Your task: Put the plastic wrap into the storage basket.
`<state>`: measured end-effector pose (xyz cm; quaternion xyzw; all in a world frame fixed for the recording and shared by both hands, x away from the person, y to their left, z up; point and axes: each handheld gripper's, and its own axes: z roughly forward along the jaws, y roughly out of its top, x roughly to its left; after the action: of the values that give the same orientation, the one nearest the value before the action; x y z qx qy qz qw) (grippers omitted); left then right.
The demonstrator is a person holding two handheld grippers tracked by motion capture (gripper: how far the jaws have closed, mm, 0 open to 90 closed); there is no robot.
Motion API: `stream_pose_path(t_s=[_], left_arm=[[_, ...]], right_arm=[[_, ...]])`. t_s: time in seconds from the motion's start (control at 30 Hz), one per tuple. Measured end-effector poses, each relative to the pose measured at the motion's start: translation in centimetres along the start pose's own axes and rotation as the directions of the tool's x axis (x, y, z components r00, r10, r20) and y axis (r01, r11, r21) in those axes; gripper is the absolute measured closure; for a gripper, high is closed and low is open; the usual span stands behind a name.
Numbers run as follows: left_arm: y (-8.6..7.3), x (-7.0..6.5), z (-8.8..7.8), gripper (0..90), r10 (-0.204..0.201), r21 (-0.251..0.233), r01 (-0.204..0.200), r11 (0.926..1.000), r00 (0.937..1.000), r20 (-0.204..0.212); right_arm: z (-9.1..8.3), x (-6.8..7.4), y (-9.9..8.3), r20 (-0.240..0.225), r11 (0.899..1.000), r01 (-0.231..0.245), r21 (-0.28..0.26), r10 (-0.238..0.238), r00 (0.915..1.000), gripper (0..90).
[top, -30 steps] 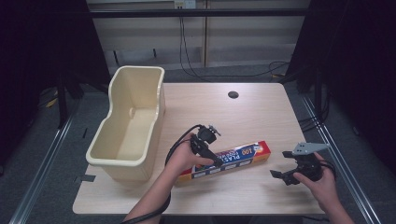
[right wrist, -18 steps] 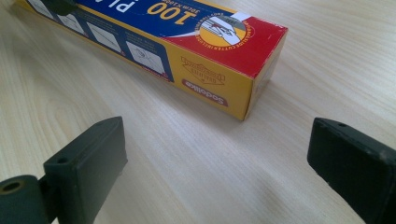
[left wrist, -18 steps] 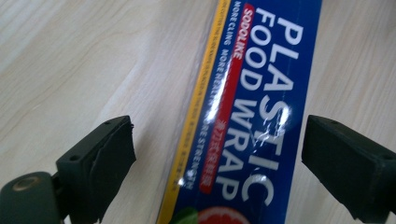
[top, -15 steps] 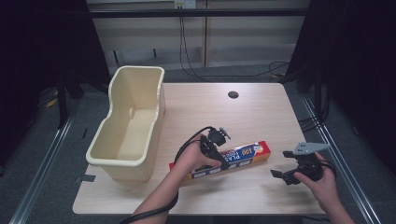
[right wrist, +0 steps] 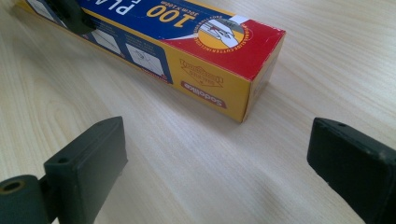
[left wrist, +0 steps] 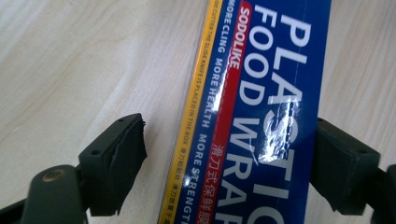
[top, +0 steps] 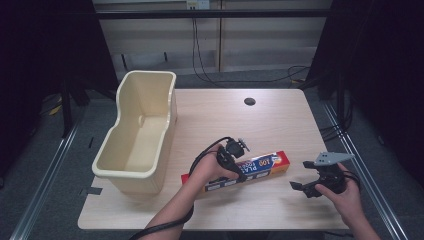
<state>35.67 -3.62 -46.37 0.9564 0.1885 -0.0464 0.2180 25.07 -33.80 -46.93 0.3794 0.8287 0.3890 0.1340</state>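
The plastic food wrap box (top: pixel 240 170) lies flat on the wooden table (top: pixel 260 120), running at a slant from near the front of the cream plastic tub (top: pixel 137 135) towards the right, its red end (right wrist: pixel 243 46) pointing at the right gripper (top: pixel 314 184). The left gripper (top: pixel 235 159) sits over the middle of the box; 0.5 s ago it was at about the same spot, and 1 s ago it stood further left and back, so it has travelled along the box towards the centre. In the left gripper view its 2 jaws stand wide apart and straddle the box: the right jaw is at the blue edge, touching or almost touching it, while the left jaw stands clear of the yellow edge with bare table between. It has no grip on the box yet. The box itself lies where it lay 1 s ago. The right gripper has stayed at the right front of the table, held just off the red end, jaws spread wide on nothing, with only table between them in the right gripper view.
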Motion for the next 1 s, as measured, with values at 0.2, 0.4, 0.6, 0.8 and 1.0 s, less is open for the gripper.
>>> stream_pose_path(t_s=[0.2, 0.4, 0.6, 0.8, 1.0], left_arm=[[0.1, -0.3, 0.2, 25.4, 0.002, -0.014, -0.001, 0.9999, 0.9996, 0.027], [0.5, -0.5, 0.5, 30.9, 0.000, 0.003, 0.000, 1.0000, 0.9997, 0.025], [0.9, -0.6, 0.3, 34.6, 0.009, 0.039, -0.009, 0.9992, 1.0000, 0.001], [1.4, -0.7, 0.1, 37.6, -0.079, 0.082, 0.078, 0.9936, 0.9967, 0.018], [1.5, -0.5, -0.3, 39.3, -0.144, 0.121, 0.141, 0.9826, 0.9895, 0.013]], right_arm=[[0.0, 0.0, 0.0, 0.001, 1.000, 0.002, -0.002, -0.002, 1.0000, 4.7], [0.0, 0.1, 0.1, 0.000, 1.000, -0.001, -0.001, 0.001, 1.0000, 4.7], [0.0, 0.0, 0.1, -0.003, 1.000, 0.001, -0.004, -0.001, 1.0000, 4.8], [0.0, 0.1, 0.1, -0.010, 1.000, 0.004, -0.007, -0.004, 0.9999, 4.7], [0.0, 0.1, 0.1, -0.010, 1.000, 0.004, -0.007, -0.004, 0.9999, 4.6]])
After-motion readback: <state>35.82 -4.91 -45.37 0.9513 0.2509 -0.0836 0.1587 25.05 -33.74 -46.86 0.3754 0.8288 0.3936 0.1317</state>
